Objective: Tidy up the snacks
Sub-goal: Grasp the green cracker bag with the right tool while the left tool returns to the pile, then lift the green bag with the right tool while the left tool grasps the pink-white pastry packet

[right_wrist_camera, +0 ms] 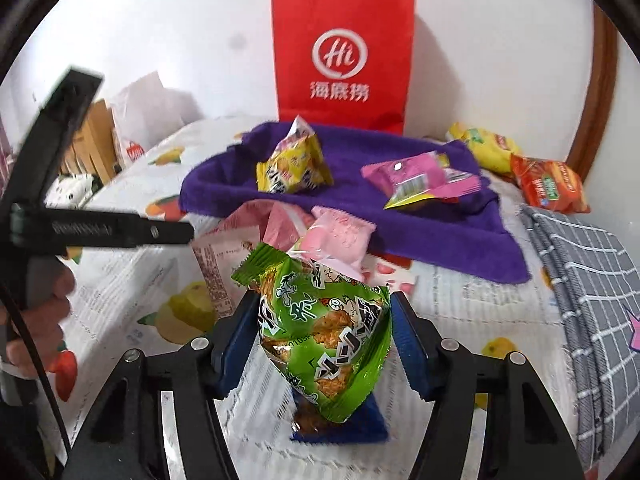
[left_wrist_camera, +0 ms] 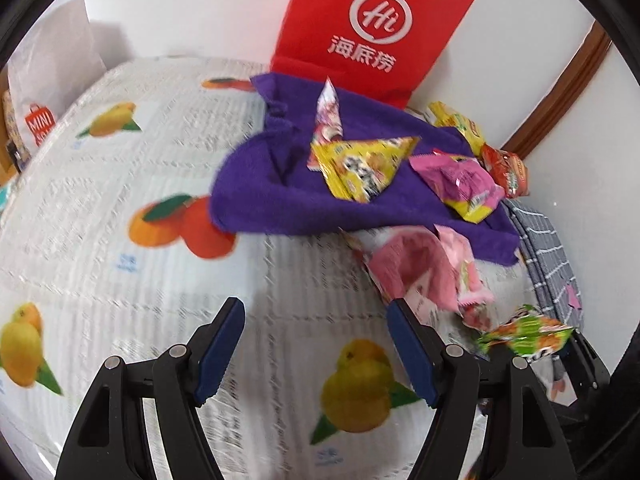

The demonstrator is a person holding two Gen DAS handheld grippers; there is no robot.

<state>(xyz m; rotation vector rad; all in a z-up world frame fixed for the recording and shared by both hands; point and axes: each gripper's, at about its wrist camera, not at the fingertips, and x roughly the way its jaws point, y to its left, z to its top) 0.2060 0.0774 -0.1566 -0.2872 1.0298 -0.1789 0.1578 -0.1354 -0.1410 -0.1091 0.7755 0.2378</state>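
the right gripper (right_wrist_camera: 325, 340) pinches a green snack packet (right_wrist_camera: 326, 336) between its blue pads (right_wrist_camera: 412, 344), the packet standing upright with its crimped top tilted to the left, held above the fruit-print tablecloth (right_wrist_camera: 472, 300). the left gripper (left_wrist_camera: 316, 354) is spread with nothing between its fingers (left_wrist_camera: 218, 354), hovering over the same cloth; in the right wrist view it appears as a dark bar at the left edge, held by a hand (right_wrist_camera: 38, 320). just beyond the green packet lies a loose heap of pale pink packets (right_wrist_camera: 338, 234) at the near edge of a purple towel (right_wrist_camera: 436, 232). on the towel sit a yellow packet (right_wrist_camera: 294, 164) standing on end and a pink and yellow packet (right_wrist_camera: 420, 180) lying flat, well apart from each other. past the towel's right corner rest another yellow packet (right_wrist_camera: 482, 148) and an orange-red packet (right_wrist_camera: 550, 186), touching each other beside a grey checked cloth (right_wrist_camera: 588, 276). a red paper bag (right_wrist_camera: 342, 60) stands upright against the white wall behind the towel, and a white paper bag (right_wrist_camera: 138, 120) stands far left.
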